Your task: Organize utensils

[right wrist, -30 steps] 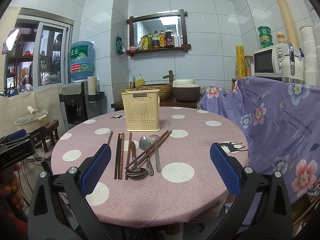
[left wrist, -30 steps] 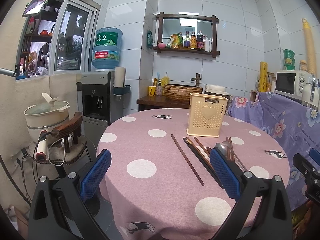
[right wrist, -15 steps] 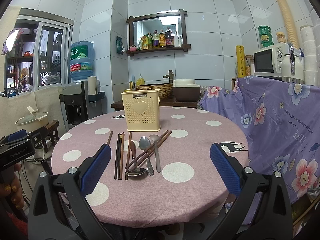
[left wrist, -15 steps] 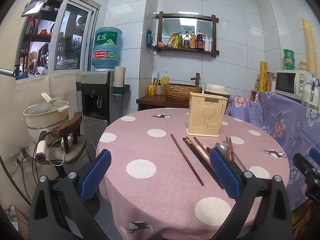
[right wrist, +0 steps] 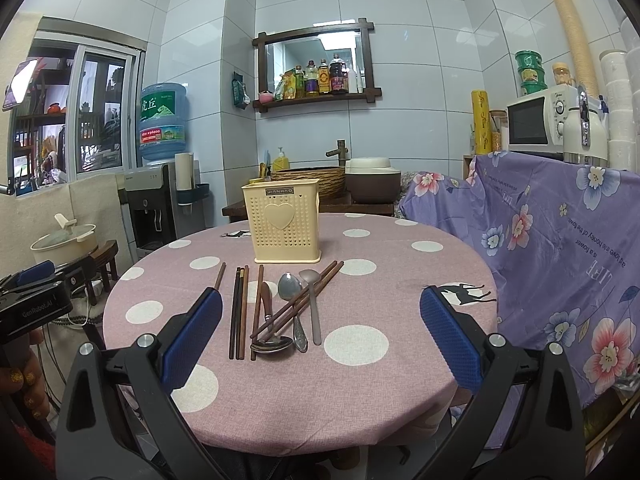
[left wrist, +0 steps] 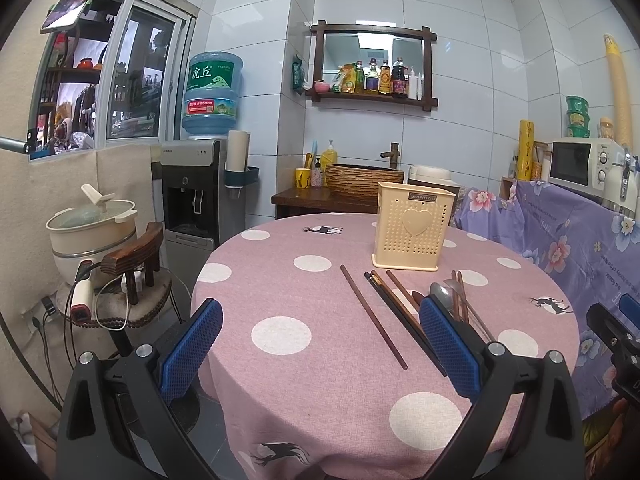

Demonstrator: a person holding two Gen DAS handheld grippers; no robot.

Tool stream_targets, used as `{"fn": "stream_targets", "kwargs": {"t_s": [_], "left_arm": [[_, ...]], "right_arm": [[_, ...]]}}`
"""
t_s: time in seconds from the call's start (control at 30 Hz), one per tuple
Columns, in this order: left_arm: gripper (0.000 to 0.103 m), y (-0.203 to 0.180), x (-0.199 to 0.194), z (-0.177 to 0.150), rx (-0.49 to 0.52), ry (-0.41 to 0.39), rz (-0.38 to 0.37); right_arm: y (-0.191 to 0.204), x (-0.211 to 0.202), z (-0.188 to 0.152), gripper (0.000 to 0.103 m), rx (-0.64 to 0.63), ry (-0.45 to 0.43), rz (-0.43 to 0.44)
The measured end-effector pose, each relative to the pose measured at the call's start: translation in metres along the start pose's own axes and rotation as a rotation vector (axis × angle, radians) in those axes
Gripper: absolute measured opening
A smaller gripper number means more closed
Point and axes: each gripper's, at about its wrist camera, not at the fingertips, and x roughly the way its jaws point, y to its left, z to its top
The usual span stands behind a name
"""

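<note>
Round table (right wrist: 420,360) with pink polka-dot tablecloth fills both views. Purple floral cloth (right wrist: 560,248) drapes the counter on the right, microwave (right wrist: 532,124) on top. Water dispenser (left wrist: 196,192) with blue jug stands left of the table, near the wall.

Left gripper (left wrist: 320,344) wide open, nothing between the blue pads, hovering over the near left edge of the table. Right gripper (right wrist: 320,336) also wide open, empty, over the near edge, facing the utensils.

Cream perforated utensil holder (right wrist: 286,222) with heart emblem stands upright mid-table, behind the utensils.

Utensils lie loose on the cloth just in front of the holder: one brown chopstick (right wrist: 219,276) apart at the left, dark chopstick pair (right wrist: 238,312) side by side, another single chopstick (right wrist: 257,308), then two crossed chopsticks (right wrist: 304,296) lying diagonally over three metal spoons (right wrist: 290,286). Spoons and crossed chopsticks overlap and touch; spoon bowls point different ways.
</note>
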Motion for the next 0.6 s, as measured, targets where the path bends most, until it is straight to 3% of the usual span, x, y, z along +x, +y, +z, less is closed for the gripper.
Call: {"fn": "stream_targets", "kwargs": {"t_s": [0.6], "left_arm": [[0.098,-0.0005,0.0000,0.0006,0.000,0.001,0.001]], "right_arm": [[0.0042,0.0034,-0.0048,0.098,-0.001,0.005,0.004]]}}
